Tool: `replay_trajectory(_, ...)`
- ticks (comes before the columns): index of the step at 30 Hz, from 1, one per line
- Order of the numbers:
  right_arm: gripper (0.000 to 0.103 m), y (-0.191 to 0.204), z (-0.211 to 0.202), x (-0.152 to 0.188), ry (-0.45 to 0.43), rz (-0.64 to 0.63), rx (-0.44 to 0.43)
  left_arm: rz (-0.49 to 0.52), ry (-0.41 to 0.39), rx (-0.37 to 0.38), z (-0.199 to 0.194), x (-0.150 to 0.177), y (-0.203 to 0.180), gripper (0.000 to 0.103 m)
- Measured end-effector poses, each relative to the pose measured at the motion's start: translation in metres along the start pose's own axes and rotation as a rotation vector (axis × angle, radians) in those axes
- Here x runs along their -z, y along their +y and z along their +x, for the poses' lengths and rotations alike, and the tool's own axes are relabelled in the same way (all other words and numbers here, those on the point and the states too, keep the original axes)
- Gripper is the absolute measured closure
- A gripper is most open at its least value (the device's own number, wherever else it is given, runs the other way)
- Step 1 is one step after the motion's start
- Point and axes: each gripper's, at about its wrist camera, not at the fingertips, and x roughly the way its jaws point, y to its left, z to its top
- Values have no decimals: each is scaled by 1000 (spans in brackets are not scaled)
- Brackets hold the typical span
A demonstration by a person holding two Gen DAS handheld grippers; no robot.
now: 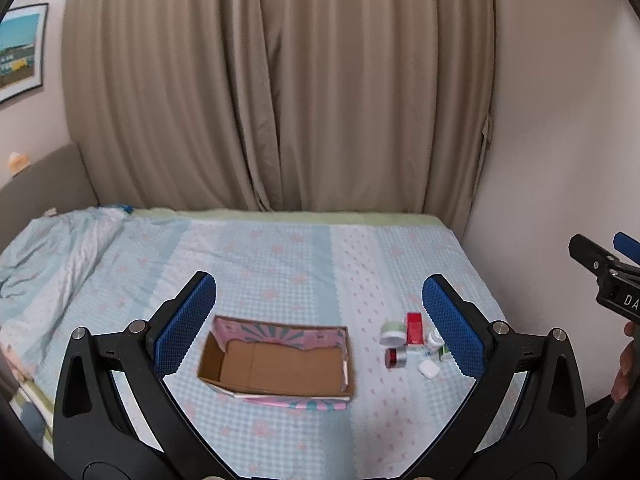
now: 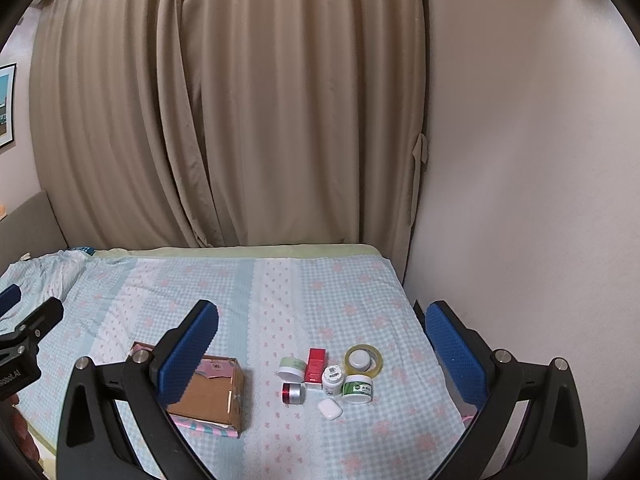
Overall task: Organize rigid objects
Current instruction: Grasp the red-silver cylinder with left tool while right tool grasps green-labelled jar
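On the checked blue bedspread (image 2: 340,300), small jars and a red carton (image 2: 315,365) cluster beside the empty open cardboard box (image 1: 280,364), ready for packing; both left tongs (image 1: 320,320) and right tongs (image 2: 320,344) hover spread apart, holding nothing

I see the bed (image 2: 340,292) in checked blue sheet carrying an open cardboard box (image 1: 280,364), with small jars (image 2: 356,388), tape roll (image 2: 363,359) and red carton (image 2: 315,365) clustered just right.

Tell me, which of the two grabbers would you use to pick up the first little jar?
Probably the right gripper. In its own view the cluster of jars, like the red-lidded jar, lies between its open fingers. The left gripper faces the empty cardboard box, with the jars off to its right.
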Motion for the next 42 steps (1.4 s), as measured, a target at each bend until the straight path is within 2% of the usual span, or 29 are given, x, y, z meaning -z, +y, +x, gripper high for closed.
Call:
replay_trajectory(7,0,-19,28,14,86,19,18,19,151,76,65,16,-32,1)
replay_trajectory(15,0,-60,96,49,217,31,39,12,366,133,168,67,-84,1)
replay_trajectory(18,0,-75,135,68,301,46,38,12,432,130,210,88,-101,1)
replay_trajectory(22,0,-97,195,105,443,135,5,-10,525,142,268,124,-120,1)
replay_trajectory(26,0,-111,245,143,553,191,19,-32,617,153,319,158,-131,1)
replay_trajectory(31,0,-116,304,183,679,196,9,-37,731,155,382,203,-146,7)
replay_trajectory(37,0,-116,370,221,824,178,-15,-25,824,142,430,241,-158,11)
replay_trajectory(42,2,-113,402,239,878,165,-73,-24,865,141,453,260,-163,16)
